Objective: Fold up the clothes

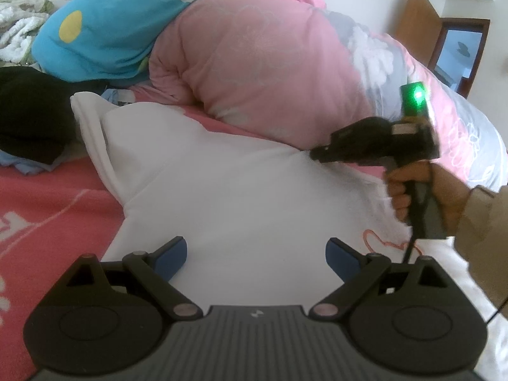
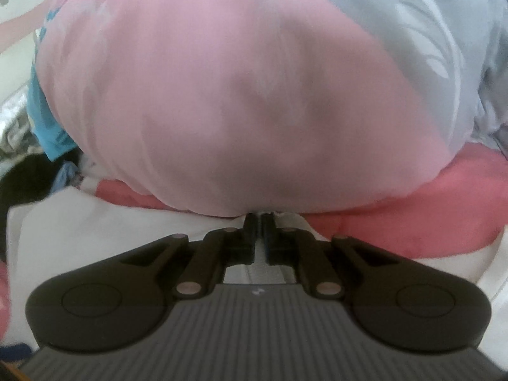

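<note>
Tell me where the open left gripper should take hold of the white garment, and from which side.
Grip the white garment at its near left edge, coming from the side of the coral blanket. That edge lies flat with bare blanket beside it, so a finger can likely slide under. The left gripper hangs open over the cloth's middle, where nothing offers a pinch. The right gripper already pinches the far right edge.

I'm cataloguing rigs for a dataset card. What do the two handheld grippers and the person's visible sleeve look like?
Both grippers are black with round side housings and a ribbed grey centre plate bearing a small white mark. The left gripper has blue finger pads. The right gripper, seen from the left wrist, has a pistol-style handle, a glowing green light and a thin black cable. The sleeve is beige.
</note>
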